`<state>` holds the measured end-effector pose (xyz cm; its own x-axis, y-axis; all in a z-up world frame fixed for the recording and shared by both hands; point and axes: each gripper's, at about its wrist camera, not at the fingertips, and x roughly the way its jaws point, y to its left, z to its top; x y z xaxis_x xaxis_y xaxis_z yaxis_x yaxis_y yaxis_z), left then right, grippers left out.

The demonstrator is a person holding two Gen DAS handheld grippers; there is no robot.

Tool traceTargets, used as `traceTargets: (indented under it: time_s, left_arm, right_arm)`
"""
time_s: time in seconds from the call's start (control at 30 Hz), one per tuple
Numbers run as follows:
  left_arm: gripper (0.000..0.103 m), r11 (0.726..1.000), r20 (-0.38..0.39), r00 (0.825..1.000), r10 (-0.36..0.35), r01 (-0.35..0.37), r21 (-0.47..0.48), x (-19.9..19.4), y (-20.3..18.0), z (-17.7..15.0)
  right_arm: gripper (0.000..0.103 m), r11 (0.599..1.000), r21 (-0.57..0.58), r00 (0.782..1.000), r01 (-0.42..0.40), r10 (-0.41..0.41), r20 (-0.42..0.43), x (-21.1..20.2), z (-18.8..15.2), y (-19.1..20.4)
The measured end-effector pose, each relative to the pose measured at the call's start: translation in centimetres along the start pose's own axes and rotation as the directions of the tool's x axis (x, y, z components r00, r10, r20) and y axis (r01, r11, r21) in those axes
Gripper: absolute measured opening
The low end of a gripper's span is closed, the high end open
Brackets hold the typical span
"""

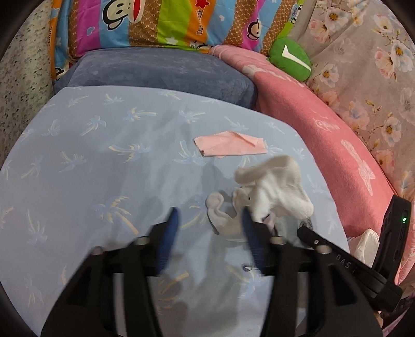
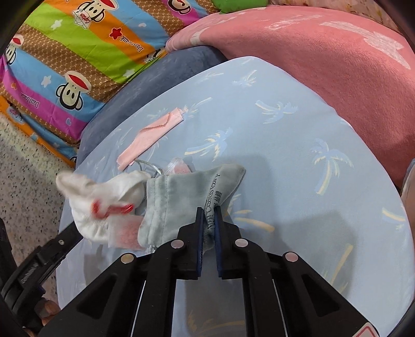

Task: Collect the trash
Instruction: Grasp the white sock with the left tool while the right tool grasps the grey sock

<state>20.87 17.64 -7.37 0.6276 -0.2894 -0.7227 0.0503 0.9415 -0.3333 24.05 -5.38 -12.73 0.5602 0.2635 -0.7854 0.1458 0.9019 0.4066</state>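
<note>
My right gripper (image 2: 209, 223) is shut on the edge of a grey-green velvet pouch (image 2: 181, 199) with printed lettering, held over the light blue bed sheet (image 2: 285, 155). A white sock (image 2: 98, 197) with a red mark hangs blurred at the pouch's mouth, beside a small clear packet (image 2: 124, 232). In the left wrist view my left gripper (image 1: 210, 220) is open, its right finger (image 1: 249, 228) close beside the white sock (image 1: 275, 186). A second pale sock (image 1: 220, 215) lies between the fingers. A pink cloth (image 1: 230, 146) lies flat farther away; it also shows in the right wrist view (image 2: 147, 134).
A blue-grey pillow (image 1: 155, 75), a pink blanket (image 1: 324, 124) and a colourful cartoon quilt (image 1: 168, 23) border the sheet. A green plush (image 1: 290, 59) sits at the back. A white crumpled tissue (image 1: 365, 243) lies at the right by the other gripper's body.
</note>
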Motion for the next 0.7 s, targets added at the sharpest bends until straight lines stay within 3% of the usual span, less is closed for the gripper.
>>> traceTargets:
  time_s: [0.33,0.53,0.6,0.67,0.7]
  left_arm:
    - [0.061,0.994,0.004,0.996,-0.088,0.088,0.060,-0.1,-2.6,0.3]
    - [0.059,0.992,-0.013,0.998,-0.062,0.063,0.112,1.7,-4.4,0.1]
    - [0.043,0.990,-0.038,0.997,-0.074,0.078,0.113,2.4,-4.7,0.2]
    - [0.019,0.991,-0.057,0.996,-0.070,0.076,0.112,2.7,-4.9,0.3]
    - [0.016,0.991,-0.061,0.996,-0.069,0.076,0.111,2.7,-4.9,0.2]
  right_arm:
    - [0.008,1.000,0.007,1.000,-0.015,0.015,-0.008,-0.1,-0.2,-0.2]
    - [0.008,1.000,0.008,1.000,-0.026,0.026,-0.011,-0.2,-0.5,-0.1]
    - [0.008,1.000,0.005,0.999,-0.031,0.031,-0.011,-0.4,-0.6,-0.1]
    - [0.008,0.999,0.004,0.999,-0.037,0.037,-0.009,-0.9,-0.8,0.0]
    - [0.008,0.999,0.004,0.999,-0.041,0.041,-0.006,-1.1,-0.9,0.0]
